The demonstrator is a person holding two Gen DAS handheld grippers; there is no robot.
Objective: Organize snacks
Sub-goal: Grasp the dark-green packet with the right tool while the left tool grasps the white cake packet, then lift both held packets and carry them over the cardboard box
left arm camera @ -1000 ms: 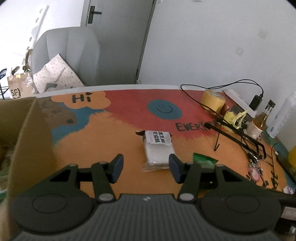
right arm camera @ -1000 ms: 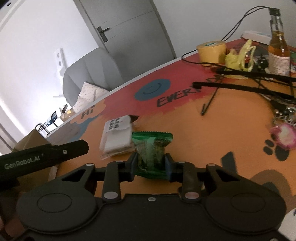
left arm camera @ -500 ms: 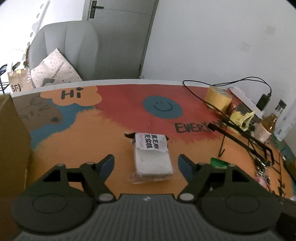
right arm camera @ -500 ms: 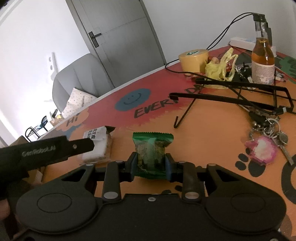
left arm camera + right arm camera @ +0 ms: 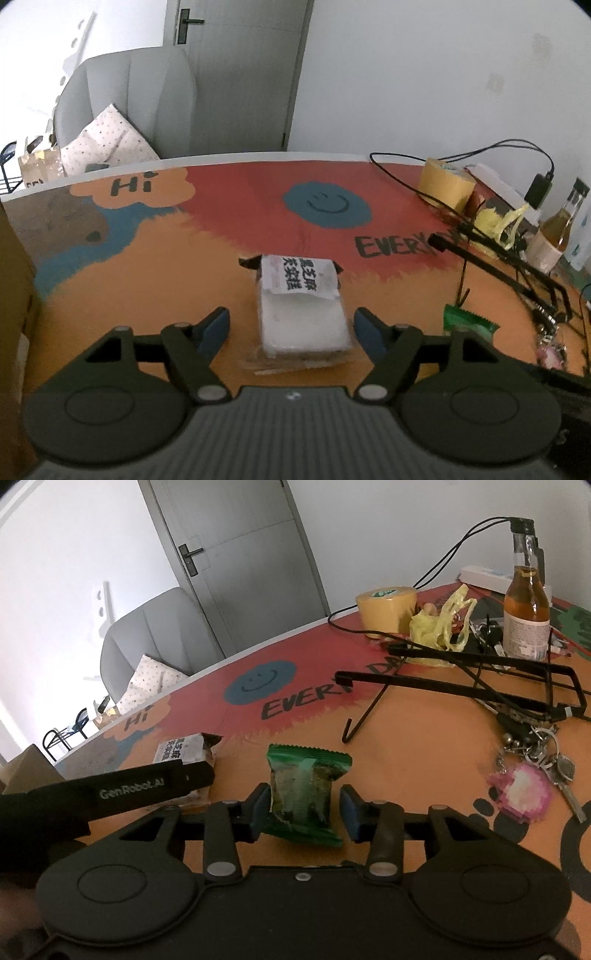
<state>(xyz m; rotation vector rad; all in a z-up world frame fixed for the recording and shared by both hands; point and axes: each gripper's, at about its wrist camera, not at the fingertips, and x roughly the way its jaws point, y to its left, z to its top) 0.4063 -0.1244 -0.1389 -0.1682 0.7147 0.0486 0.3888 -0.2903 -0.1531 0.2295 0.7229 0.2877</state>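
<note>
Progress: early, judged | left gripper [image 5: 291, 325] spread around white clear-wrapped snack block [image 5: 303, 314], mid-tabletop | right gripper [image 5: 303, 808] spread, straddling green foil snack packet [image 5: 304, 794] | both unsorted.

Both wrist views low over table [image 5: 229, 236], near, facing door, sharing white packet [image 5: 301, 306]

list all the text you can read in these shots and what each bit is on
"Hi": table mat, orange cloud.
"EVERY...": same mat, the rest hidden behind the black wire rack.
"GenRobot.AI": left gripper side.
White snack pack: black Chinese characters, too blurred.
Bottle label: too small.
</note>
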